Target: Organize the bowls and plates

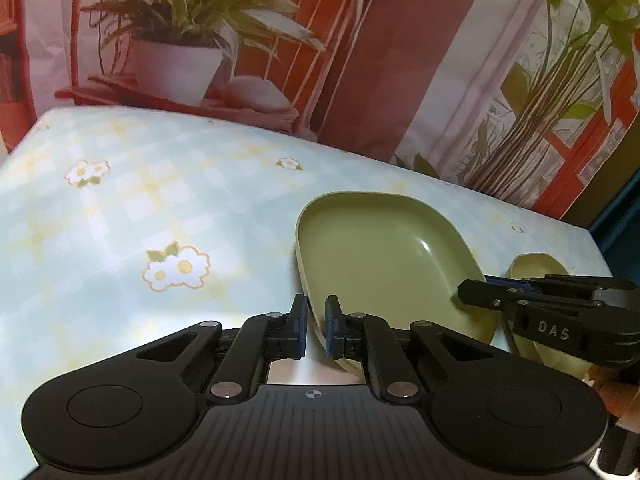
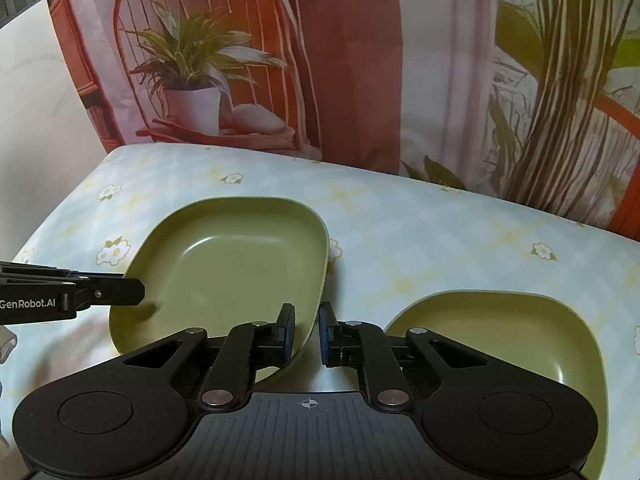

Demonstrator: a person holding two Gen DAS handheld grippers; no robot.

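Observation:
A large olive-green square plate [image 1: 384, 248] [image 2: 232, 264] lies tilted over the floral tablecloth. My left gripper [image 1: 316, 326] straddles its left rim, the rim between the blue pads, jaws narrowly apart. My right gripper [image 2: 307, 334] straddles the plate's right rim in the same way; it also shows in the left wrist view [image 1: 480, 294] at the plate's right edge. A second olive-green plate [image 2: 516, 344] [image 1: 536, 268] lies flat to the right. The left gripper's fingers [image 2: 116, 291] reach in from the left in the right wrist view.
The table [image 1: 120, 220] has a pale blue and yellow checked cloth with daisies. A printed backdrop [image 2: 352, 60] with plants and curtains stands right behind the table's far edge. A white wall [image 2: 36, 120] is at the far left.

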